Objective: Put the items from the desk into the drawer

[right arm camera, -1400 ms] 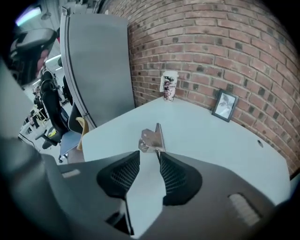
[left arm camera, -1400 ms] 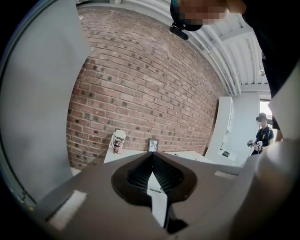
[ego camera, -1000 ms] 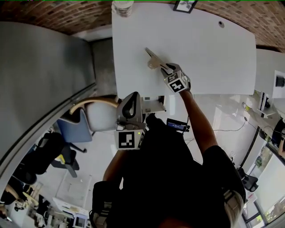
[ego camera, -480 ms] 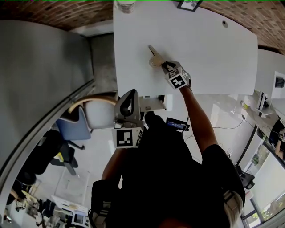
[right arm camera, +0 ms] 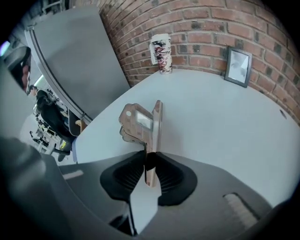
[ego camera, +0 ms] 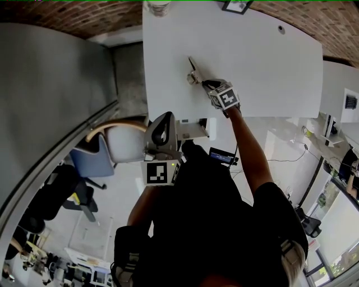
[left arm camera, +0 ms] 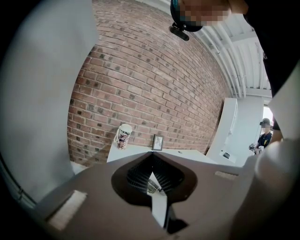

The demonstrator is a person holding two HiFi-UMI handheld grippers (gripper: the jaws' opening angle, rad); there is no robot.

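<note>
Left tongs [ego camera: 163,120] hang at 7 o'clock in the head view, off the near edge of the bench [ego camera: 263,67], tips together on nothing. Just at their 3 o'clock a white drawer [ego camera: 192,131] juts from under the bench. Right tongs [ego camera: 206,84] are clamped on a flat tan item [ego camera: 193,72], held on edge over the bench and pointing to 11 o'clock; whether it touches the bench is unclear. At the far edge stand a cup [ego camera: 156,7] at 11 o'clock and a frame [ego camera: 234,5] at 1 o'clock
</note>
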